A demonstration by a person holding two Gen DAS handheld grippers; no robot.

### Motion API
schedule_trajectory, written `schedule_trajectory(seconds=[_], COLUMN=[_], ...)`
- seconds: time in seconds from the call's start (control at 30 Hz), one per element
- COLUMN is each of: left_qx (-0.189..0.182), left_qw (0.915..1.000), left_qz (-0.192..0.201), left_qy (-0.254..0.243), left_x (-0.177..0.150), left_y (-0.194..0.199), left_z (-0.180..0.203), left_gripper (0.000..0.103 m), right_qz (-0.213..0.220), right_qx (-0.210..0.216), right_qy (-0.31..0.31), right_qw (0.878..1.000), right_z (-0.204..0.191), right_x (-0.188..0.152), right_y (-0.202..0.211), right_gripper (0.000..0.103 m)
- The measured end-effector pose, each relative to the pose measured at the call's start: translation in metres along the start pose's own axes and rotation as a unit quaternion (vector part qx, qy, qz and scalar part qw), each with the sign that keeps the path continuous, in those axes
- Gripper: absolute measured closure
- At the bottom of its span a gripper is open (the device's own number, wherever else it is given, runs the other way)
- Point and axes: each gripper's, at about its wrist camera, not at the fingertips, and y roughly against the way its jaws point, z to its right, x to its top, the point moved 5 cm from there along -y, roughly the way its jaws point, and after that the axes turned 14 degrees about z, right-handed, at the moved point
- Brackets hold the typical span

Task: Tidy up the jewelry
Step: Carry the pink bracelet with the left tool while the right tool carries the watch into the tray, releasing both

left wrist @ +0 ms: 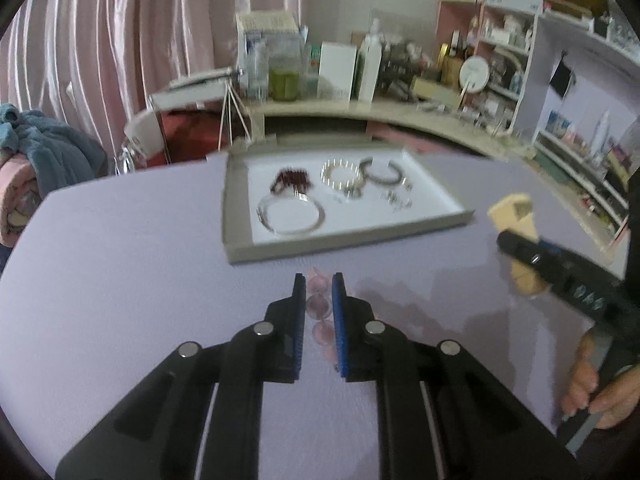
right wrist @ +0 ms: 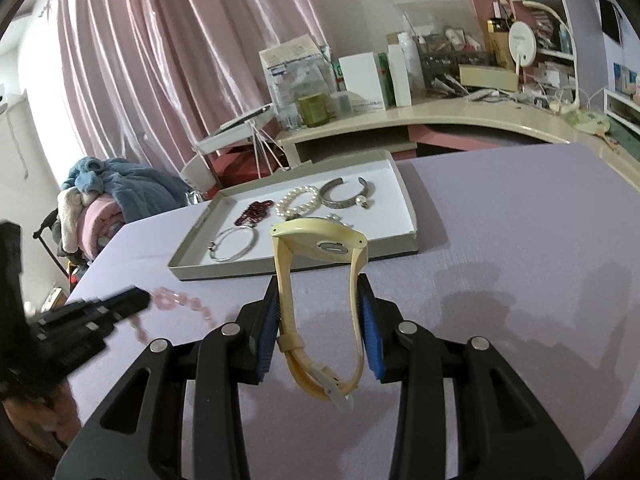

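My left gripper [left wrist: 319, 282] is shut on a pink bead bracelet [left wrist: 318, 304], whose translucent beads sit between the blue pads just above the lilac table [left wrist: 120, 280]. In the right wrist view the pink bracelet [right wrist: 176, 300] hangs from the left gripper [right wrist: 136, 302] at the left edge. My right gripper [right wrist: 319, 286] is shut on the strap of a cream wristwatch [right wrist: 320, 240], with its case up and its buckle hanging below. A shallow grey tray [right wrist: 192, 258] with a white floor lies just beyond. The left wrist view shows the tray [left wrist: 236, 216] ahead and the right gripper [left wrist: 516, 246] with the watch [left wrist: 514, 208] at right.
The tray holds a silver bangle [left wrist: 290, 216], a dark red bead bracelet [left wrist: 290, 182], a pearl bracelet [left wrist: 340, 174], a metal cuff [left wrist: 382, 172] and small earrings [left wrist: 394, 198]. Behind the table stand a cluttered desk [left wrist: 360, 108], shelves and pink curtains. A person's hand [left wrist: 588, 384] grips the right tool.
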Motion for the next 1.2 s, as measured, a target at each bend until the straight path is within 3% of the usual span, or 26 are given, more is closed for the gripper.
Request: schedule_trajectory(seconds=[0.53, 1.0, 1.2], left_qx=[0.015, 0.014, 0.008], left_qw=[0.9985, 0.9983, 0.9982], left_qz=[0.051, 0.055, 0.057], left_qy=[0.01, 0.013, 0.019], left_x=[0.033, 0.034, 0.037], left_y=[0.074, 0.082, 0.078], left_z=[-0.02, -0.024, -0.026], left_gripper=[0.09, 0.09, 0.09], right_qz=[0.023, 0.017, 0.003], right_qx=[0.009, 0.005, -0.016], right_qy=[0.018, 0.035, 0.041], right_qw=[1.0, 0.999, 0.999], right_z=[-0.022, -0.028, -0.02], right_x=[0.016, 0.013, 0.029], right_y=[0.032, 0.03, -0.002], right_gripper=[0.065, 0.065, 0.065])
